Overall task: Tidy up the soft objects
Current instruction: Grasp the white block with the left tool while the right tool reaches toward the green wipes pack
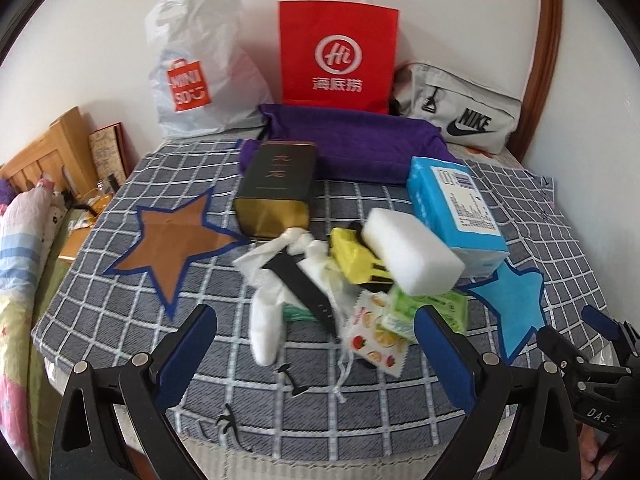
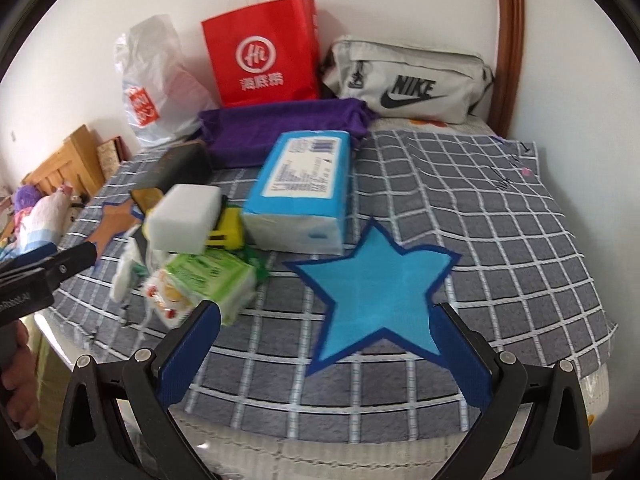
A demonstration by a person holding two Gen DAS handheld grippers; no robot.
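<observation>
Your left gripper (image 1: 316, 338) and right gripper (image 2: 326, 334) both gape empty; the white sponge (image 1: 412, 256) lies lengthwise toward the blue star (image 2: 376, 280).

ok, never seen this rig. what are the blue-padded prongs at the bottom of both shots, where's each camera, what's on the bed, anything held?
No robot here: a person holds a two-finger gripper in each hand, with a fisheye camera on each looking forward along its fingers. The blue prongs are the jaws.

One picture is from the left gripper, the other from the right gripper. Each also catches the other at its edge. Both stand open and hold nothing.

On the checked bedcover lies a pile: a white sponge block, a blue tissue pack, a green tissue pack, a yellow item, white crumpled plastic, a black strap and a dark gold-edged box. Behind sit a purple cloth, a red paper bag, a white plastic bag and a grey Nike pouch. A brown star and a blue star mark the cover.
</observation>
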